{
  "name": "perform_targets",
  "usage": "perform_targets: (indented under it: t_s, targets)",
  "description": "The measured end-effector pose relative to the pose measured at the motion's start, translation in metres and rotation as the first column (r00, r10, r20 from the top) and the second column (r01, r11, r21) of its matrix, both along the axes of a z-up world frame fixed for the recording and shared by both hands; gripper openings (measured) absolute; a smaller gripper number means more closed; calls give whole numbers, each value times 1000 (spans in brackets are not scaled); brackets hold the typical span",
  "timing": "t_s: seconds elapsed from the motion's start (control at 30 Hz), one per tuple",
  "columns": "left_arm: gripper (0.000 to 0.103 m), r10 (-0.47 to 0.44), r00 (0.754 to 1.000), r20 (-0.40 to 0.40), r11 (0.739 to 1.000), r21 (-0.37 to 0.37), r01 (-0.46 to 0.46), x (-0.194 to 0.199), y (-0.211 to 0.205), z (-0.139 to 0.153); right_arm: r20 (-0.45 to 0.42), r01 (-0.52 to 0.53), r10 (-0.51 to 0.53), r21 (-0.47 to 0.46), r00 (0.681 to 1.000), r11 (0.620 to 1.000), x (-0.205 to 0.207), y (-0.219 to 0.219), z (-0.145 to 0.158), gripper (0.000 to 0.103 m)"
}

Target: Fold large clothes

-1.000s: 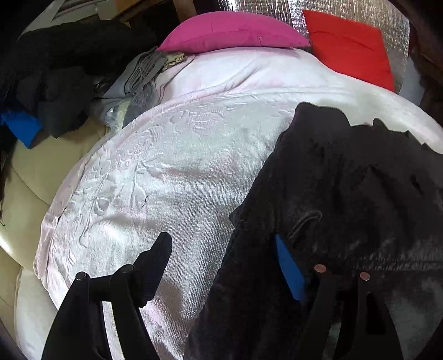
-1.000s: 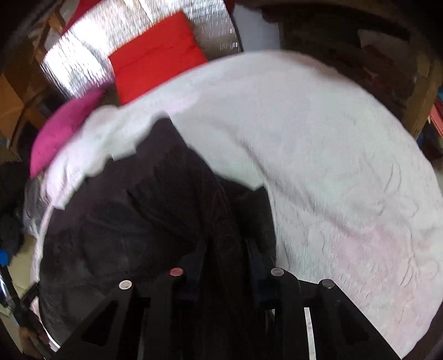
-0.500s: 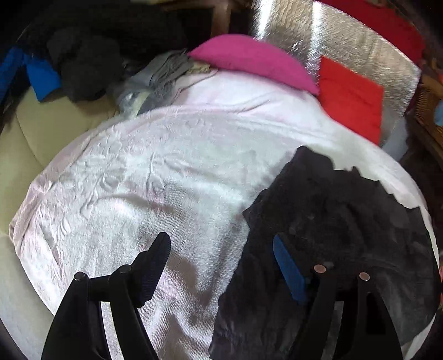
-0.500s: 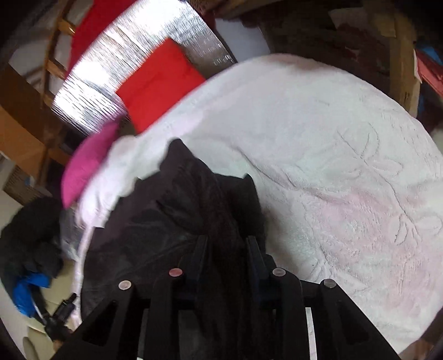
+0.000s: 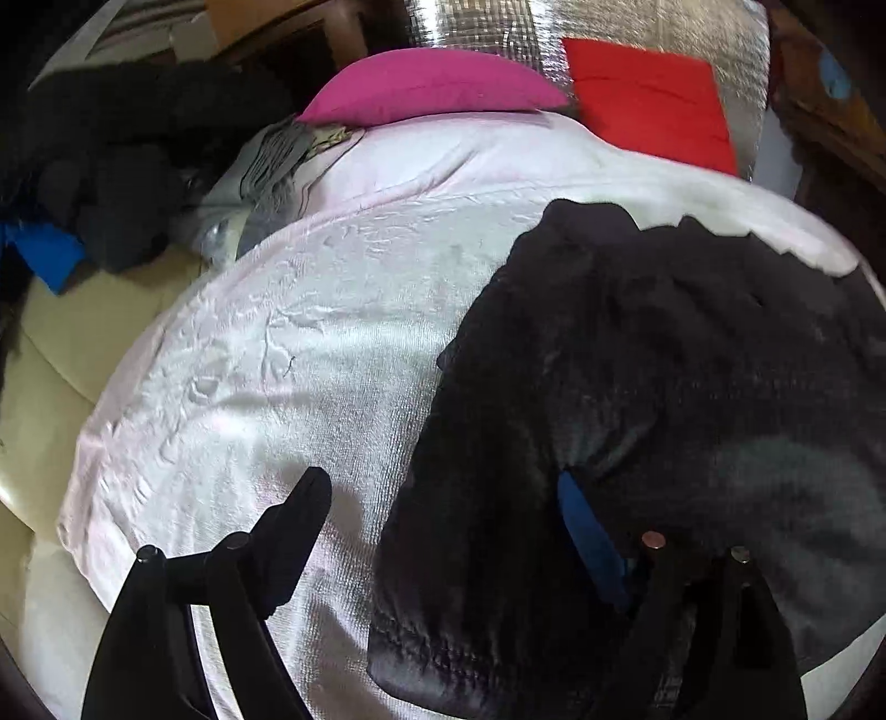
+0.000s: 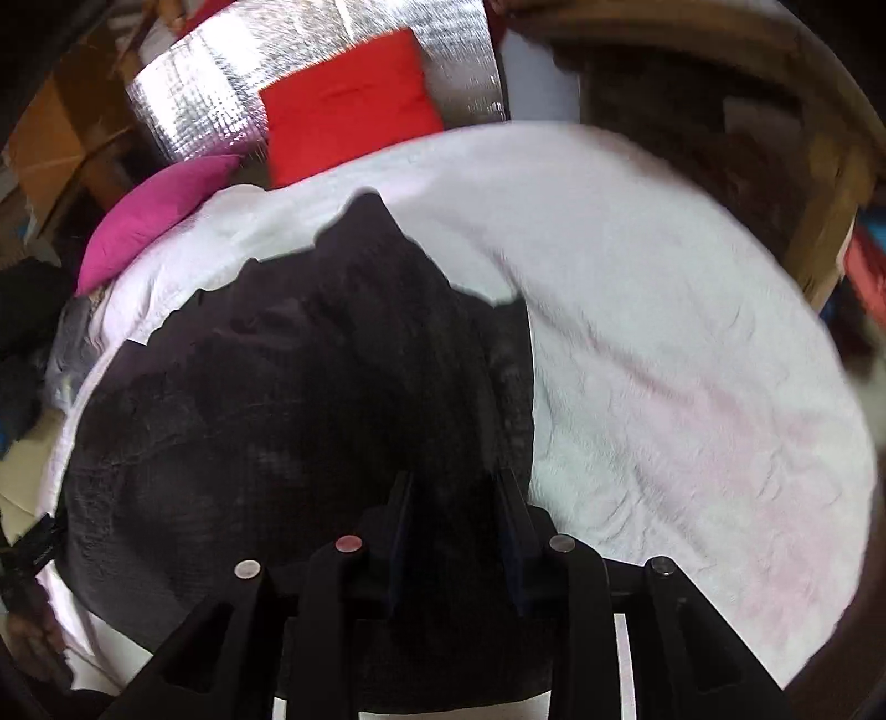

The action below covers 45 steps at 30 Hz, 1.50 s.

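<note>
A large black garment [image 5: 637, 360] lies spread on a white textured blanket [image 5: 304, 343], which covers the bed. My left gripper [image 5: 443, 498] hovers over the garment's left edge and its jaws are opening. One finger is above the blanket, and the blue-padded finger [image 5: 581, 520] is against the black cloth, with no pinch. In the right wrist view the same black garment [image 6: 277, 387] fills the left half. My right gripper [image 6: 454, 498] is shut on a raised fold of it near the garment's right edge.
A pink pillow [image 5: 437, 83] and a red cushion [image 5: 648, 99] lean on a silver foil panel [image 5: 487, 27] at the bed's far end. Dark and grey clothes [image 5: 122, 166] are piled at the far left over a cream surface [image 5: 50, 354]. Wooden furniture [image 6: 775, 138] stands to the right.
Both hands have shifted across the bed, so each view has swung. The right gripper still holds the black fold, and the garment now looks more spread out in its view.
</note>
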State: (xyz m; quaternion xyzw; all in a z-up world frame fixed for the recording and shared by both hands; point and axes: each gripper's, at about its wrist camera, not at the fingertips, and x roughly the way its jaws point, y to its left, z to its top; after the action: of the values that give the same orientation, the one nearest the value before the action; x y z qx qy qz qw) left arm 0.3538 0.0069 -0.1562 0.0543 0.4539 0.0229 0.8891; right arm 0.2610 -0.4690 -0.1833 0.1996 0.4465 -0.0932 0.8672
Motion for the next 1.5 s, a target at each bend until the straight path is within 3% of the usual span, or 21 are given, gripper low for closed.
perform_targets:
  t_s: [0.2, 0.27, 0.33, 0.5, 0.6, 0.7, 0.83, 0.93, 0.97, 1.03, 1.13, 1.23, 1.3, 1.37, 1.5]
  targets:
    - [84, 11, 995, 99, 995, -95, -1, -23, 4, 23, 187, 10, -26, 87, 982, 996, -36, -2, 29, 32]
    - [84, -9, 990, 140, 992, -125, 27, -35, -1, 31, 276, -59, 28, 103, 961, 993, -48, 11, 40, 32]
    - [84, -43, 987, 157, 990, -128, 64, -43, -10, 33, 306, -125, 89, 98, 948, 987, -52, 27, 45, 32]
    - [84, -179, 974, 140, 983, -18, 183, -58, -50, 22, 217, -246, 225, 75, 950, 966, -35, 75, 30, 32]
    - [84, -254, 961, 110, 963, 118, 241, -63, -74, 4, 109, -273, 266, 59, 958, 960, -17, 95, 9, 32]
    - [85, -268, 958, 100, 958, 131, 255, -60, -75, -1, 38, -279, 277, 80, 960, 957, -11, 98, -11, 33]
    - [85, -215, 970, 115, 976, 46, 211, -60, -56, 9, 71, -283, 276, 136, 959, 949, -22, 86, -3, 32]
    - [85, -134, 980, 149, 990, -34, 140, -61, -29, 20, 123, -230, 204, 262, 971, 937, -41, 60, -1, 34]
    - [85, -99, 982, 161, 991, -68, 112, -62, -18, 23, 136, -210, 173, 338, 975, 917, -46, 49, -4, 37]
    - [86, -15, 986, 167, 985, -165, 43, -64, 8, 28, 176, -185, 114, 471, 978, 862, -59, 30, -10, 81]
    - [86, 102, 989, 109, 950, -306, -64, -64, 45, 22, 200, -150, 49, 527, 979, 837, -75, 16, -16, 85]
    - [86, 185, 983, -5, 891, -421, -170, -63, 71, 4, 110, -42, -26, 574, 994, 818, -86, 1, -38, 85]
    - [86, 193, 979, -61, 862, -467, -199, -61, 75, -5, 60, 24, -78, 625, 995, 780, -84, -10, -52, 85]
    - [86, 183, 979, -87, 853, -481, -202, -59, 72, -11, 79, 53, -143, 671, 987, 739, -89, -20, -56, 85]
    - [86, 145, 983, -109, 827, -532, -181, -57, 54, -19, 87, 91, -209, 693, 974, 715, -74, -22, -62, 85]
